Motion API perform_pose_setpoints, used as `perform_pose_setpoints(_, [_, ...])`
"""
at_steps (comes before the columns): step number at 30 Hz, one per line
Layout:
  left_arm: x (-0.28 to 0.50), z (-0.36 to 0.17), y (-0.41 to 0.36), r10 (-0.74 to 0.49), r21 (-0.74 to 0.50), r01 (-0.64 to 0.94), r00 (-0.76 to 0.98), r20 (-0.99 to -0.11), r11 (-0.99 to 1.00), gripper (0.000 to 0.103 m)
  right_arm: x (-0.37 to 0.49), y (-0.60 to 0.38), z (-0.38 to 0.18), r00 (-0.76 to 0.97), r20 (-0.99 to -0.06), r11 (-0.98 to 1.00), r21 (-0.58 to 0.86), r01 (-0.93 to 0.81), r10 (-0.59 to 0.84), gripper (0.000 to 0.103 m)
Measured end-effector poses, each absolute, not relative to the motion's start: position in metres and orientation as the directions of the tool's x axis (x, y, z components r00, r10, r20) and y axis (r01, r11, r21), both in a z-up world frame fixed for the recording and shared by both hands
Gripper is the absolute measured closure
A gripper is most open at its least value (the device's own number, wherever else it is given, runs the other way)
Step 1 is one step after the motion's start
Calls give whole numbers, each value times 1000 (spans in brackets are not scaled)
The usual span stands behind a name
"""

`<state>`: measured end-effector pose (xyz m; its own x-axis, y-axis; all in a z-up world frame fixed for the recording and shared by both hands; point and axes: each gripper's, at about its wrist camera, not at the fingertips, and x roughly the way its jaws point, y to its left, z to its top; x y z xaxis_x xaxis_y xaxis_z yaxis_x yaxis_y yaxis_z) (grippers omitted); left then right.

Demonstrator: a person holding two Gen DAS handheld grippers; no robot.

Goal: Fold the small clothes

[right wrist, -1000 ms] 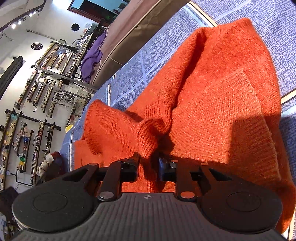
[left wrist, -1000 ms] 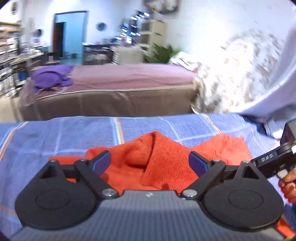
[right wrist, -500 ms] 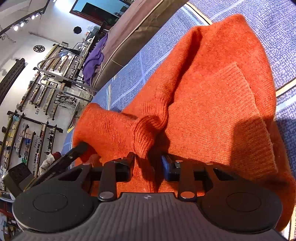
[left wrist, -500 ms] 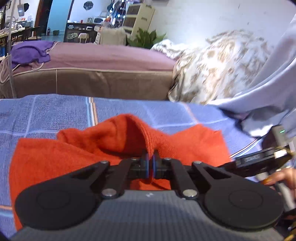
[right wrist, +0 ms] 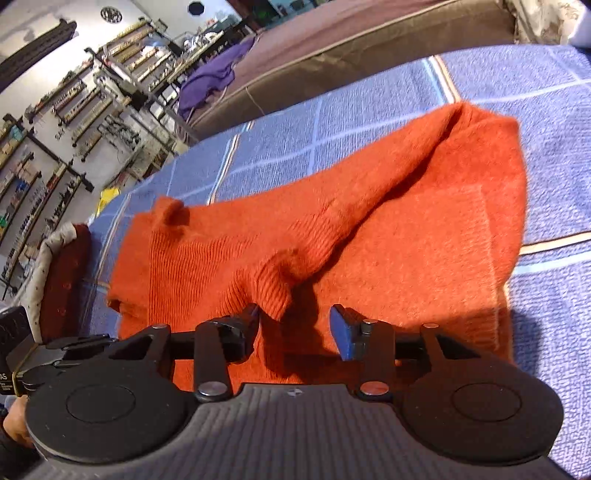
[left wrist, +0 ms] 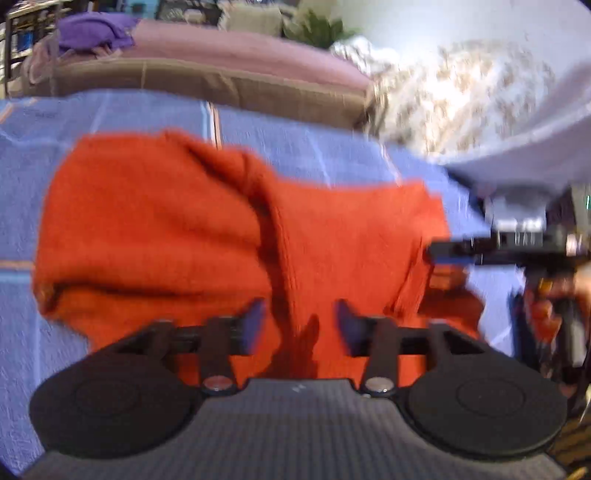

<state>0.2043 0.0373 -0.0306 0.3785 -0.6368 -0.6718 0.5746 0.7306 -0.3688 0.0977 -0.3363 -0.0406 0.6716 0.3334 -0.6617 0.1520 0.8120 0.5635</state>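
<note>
An orange knit sweater lies partly folded on the blue checked bedcover. It also shows in the right wrist view, with a ribbed sleeve laid across its body. My left gripper is open just above the sweater's near edge, holding nothing. My right gripper is open over the sleeve's cuff, its left pad touching the knit. The right gripper also shows in the left wrist view at the sweater's right edge.
A brown bed with a purple cloth stands beyond the bedcover. A floral quilt and a pale sheet lie at the right. A dark red garment lies at the bedcover's left edge. Shelves line the far wall.
My left gripper was shut on the sweater half a second ago and has opened. My right gripper has opened wider and let the sleeve drop flat. The sweater now lies flatter.
</note>
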Motion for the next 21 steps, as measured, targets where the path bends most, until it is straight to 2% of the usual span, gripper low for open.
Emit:
perform_pose_setpoints(1, [211, -19, 39, -640, -364, 566, 426, -639, 740, 25, 98, -342, -38, 692, -646, 805, 572, 160, 322, 12])
perform_pose_setpoints(2, [218, -9, 39, -634, -349, 560, 467, -617, 751, 21, 101, -349, -37, 704, -635, 795, 584, 166, 319, 8])
perform_pose_setpoints(3, [230, 0, 35, -620, -330, 553, 494, -610, 765, 21, 105, -355, -37, 711, -627, 780, 599, 179, 318, 4])
perform_pose_setpoints(5, [256, 6, 21, -598, -323, 535, 491, -634, 781, 22, 115, -367, -43, 725, -615, 738, 637, 223, 311, 5])
perform_pose_setpoints(9, [297, -20, -14, -550, -339, 495, 381, -743, 800, 26, 140, -377, -67, 706, -618, 638, 706, 306, 346, 13])
perform_pose_setpoints(10, [303, -29, -21, -541, -345, 482, 361, -760, 806, 33, 145, -375, -71, 694, -625, 633, 708, 313, 356, 16])
perform_pose_setpoints(11, [307, -35, -24, -556, -374, 474, 338, -759, 798, 49, 148, -372, -75, 684, -634, 638, 702, 315, 361, 18])
perform_pose_setpoints(12, [309, -42, -25, -585, -418, 465, 309, -749, 780, 59, 151, -368, -78, 676, -637, 646, 700, 305, 371, 20])
perform_pose_setpoints(13, [311, -46, -28, -598, -438, 464, 289, -747, 770, 75, 154, -367, -80, 670, -632, 649, 704, 287, 389, 26])
perform_pose_setpoints(14, [313, -48, -33, -595, -430, 471, 290, -749, 770, 87, 157, -366, -83, 667, -626, 650, 709, 272, 404, 32])
perform_pose_setpoints(15, [316, -47, -36, -586, -408, 483, 310, -749, 775, 92, 160, -365, -84, 668, -624, 656, 708, 263, 405, 54])
perform_pose_setpoints(16, [320, -45, -37, -585, -395, 491, 329, -742, 777, 95, 164, -363, -81, 677, -615, 671, 702, 238, 404, 84])
perform_pose_setpoints(17, [326, -43, -35, -596, -406, 485, 346, -725, 775, 96, 169, -363, -77, 687, -608, 692, 691, 211, 398, 88])
perform_pose_setpoints(21, [361, -30, -33, -585, -400, 439, 467, -663, 804, 96, 194, -370, -59, 762, -564, 727, 661, 184, 320, 89])
